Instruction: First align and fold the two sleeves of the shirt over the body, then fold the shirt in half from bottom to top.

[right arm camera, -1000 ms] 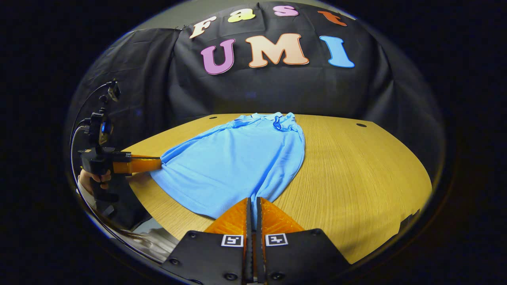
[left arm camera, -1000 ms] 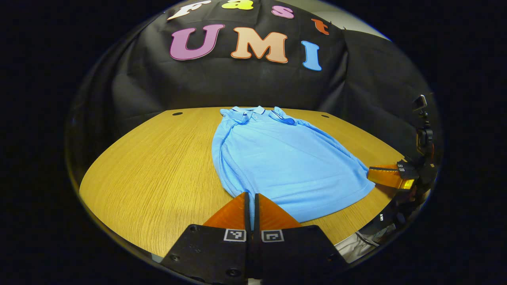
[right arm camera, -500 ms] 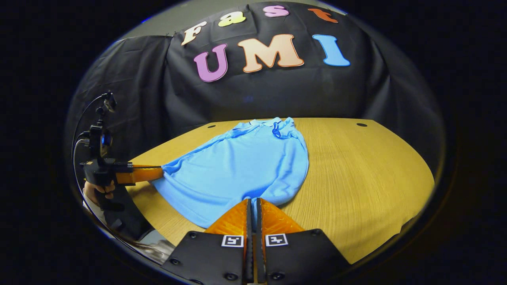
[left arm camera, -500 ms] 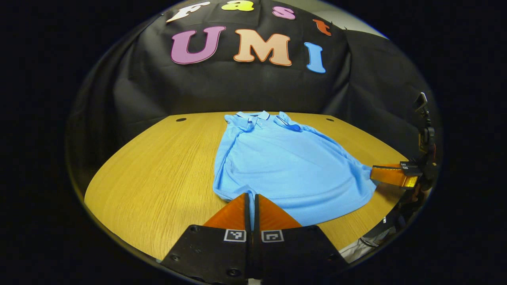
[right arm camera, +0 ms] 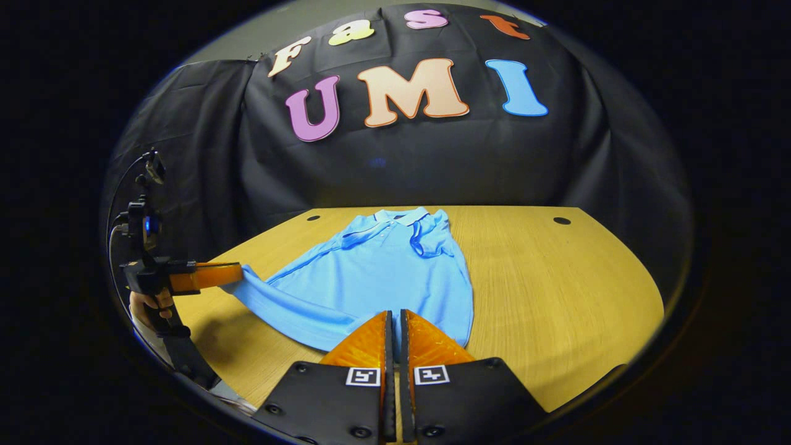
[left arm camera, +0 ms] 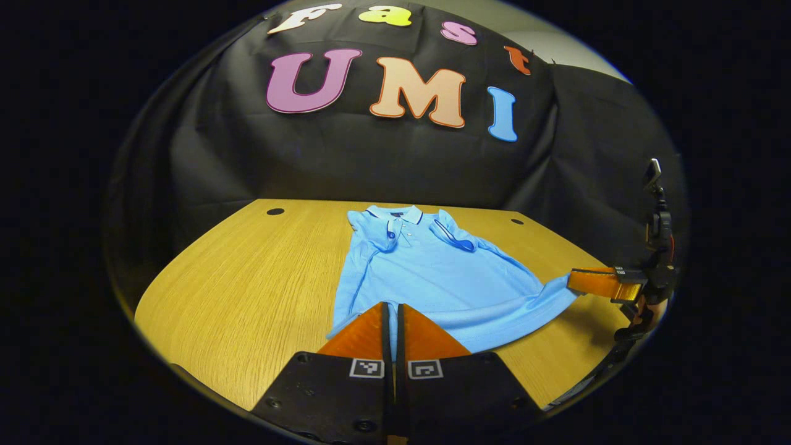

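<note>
A light blue polo shirt (left arm camera: 426, 272) lies on the wooden table (left arm camera: 247, 290), collar at the far end and sleeves folded in over the body. My left gripper (left arm camera: 391, 307) is shut on the near-left corner of the hem. At the right edge of the left gripper view, my right gripper (left arm camera: 571, 279) pinches the other hem corner. In the right gripper view, the right gripper (right arm camera: 393, 315) is shut on the hem of the shirt (right arm camera: 383, 272), and the left gripper (right arm camera: 240, 274) holds its corner at the far left. The hem hangs stretched between them above the table, casting a shadow.
Bare table (right arm camera: 556, 290) stretches to both sides of the shirt. Small dark holes (left arm camera: 275, 211) (right arm camera: 561, 220) sit near the table's far edge. A hand (right arm camera: 148, 303) grips the left gripper's handle. Black cloth walls stand close behind the table.
Both grippers have raised the hem off the table and carried it toward the collar. The shirt's near part now hangs lifted and the flat part looks shorter.
</note>
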{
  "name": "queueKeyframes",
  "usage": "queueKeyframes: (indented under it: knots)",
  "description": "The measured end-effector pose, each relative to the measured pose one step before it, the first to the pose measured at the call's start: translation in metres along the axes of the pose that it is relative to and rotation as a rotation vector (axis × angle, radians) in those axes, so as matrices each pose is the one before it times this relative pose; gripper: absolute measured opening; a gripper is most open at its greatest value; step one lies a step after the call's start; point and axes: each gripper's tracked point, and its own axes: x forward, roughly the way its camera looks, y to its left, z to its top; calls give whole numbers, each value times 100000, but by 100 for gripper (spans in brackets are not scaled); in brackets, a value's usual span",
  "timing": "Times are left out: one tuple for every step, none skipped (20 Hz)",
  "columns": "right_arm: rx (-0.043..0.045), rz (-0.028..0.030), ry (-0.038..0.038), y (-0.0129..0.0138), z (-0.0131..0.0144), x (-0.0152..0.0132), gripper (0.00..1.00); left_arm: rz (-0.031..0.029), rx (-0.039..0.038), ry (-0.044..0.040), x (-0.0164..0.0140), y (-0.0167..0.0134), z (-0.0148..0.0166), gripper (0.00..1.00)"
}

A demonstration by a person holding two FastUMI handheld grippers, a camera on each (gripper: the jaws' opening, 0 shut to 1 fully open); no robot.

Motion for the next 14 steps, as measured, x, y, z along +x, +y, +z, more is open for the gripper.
queueKeyframes:
  knots:
    - [237,-1089,670,-387,634,813,6,-523,-318,-653,593,19,782,0]
    - [403,-438,331,-234,636,765,6,-235,-236,-806,658,55,908,0]
    - [437,-328,218,-244,745,842,6,-117,-321,-709,716,131,863,0]
    - [-53,-267,263,-197,728,806,6,20,-269,-1340,801,159,979,0]
    - [-518,-722,-20,-250,904,899,6,343,220,-707,996,209,823,0]
    - [-605,-1703,486,-473,676,1014,6,183,162,-394,838,144,609,0]
    - [-248,-1409,196,-440,835,912,6,266,-13,-364,908,191,621,0]
    - [166,-1171,410,-233,731,960,6,293,252,56,947,244,558,0]
    - [718,-21,100,-42,901,909,6,935,190,180,1083,398,446,0]
    - [376,69,-353,32,913,871,5,899,5,211,999,486,624,0]
    - [-534,-575,-532,-190,914,1044,6,796,-214,665,958,344,283,0]
    - [-1041,-1229,-265,-363,629,1179,6,-29,-607,375,822,201,520,0]
    - [-476,-767,129,-245,688,1196,6,2,-424,-674,985,211,723,0]
    - [69,-587,555,-167,578,1200,5,763,-296,244,1012,376,461,0]
